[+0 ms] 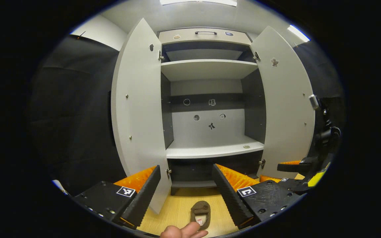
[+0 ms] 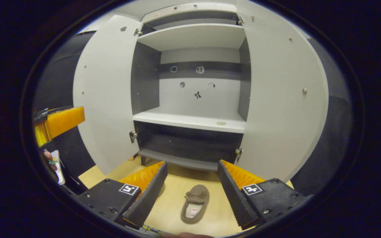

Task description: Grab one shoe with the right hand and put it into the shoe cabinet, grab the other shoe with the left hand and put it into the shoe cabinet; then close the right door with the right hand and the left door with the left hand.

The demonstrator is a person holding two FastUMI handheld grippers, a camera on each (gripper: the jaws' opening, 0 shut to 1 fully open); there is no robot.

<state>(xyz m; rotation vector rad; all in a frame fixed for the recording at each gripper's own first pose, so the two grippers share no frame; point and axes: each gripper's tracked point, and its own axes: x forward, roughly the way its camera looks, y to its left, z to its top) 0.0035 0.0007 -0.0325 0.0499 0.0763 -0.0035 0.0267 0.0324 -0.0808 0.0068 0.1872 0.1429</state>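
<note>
Apparently bare shoe cabinet (image 2: 190, 119); shoe (image 2: 195, 203) outside.

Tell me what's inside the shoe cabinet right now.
No shoes. The cabinet stands open with bare shelves; a small round thing lies on the middle shelf and stickers dot the back wall. The bottom compartment is dark, its depths unclear. A shoe lies on the floor outside.

- Your pale wooden floor (image 2: 210, 215) carries one brown shoe (image 2: 194, 203), lying flat before the cabinet.
- The cabinet's middle shelf (image 2: 190, 120) holds a small round disc (image 2: 221, 123).
</note>
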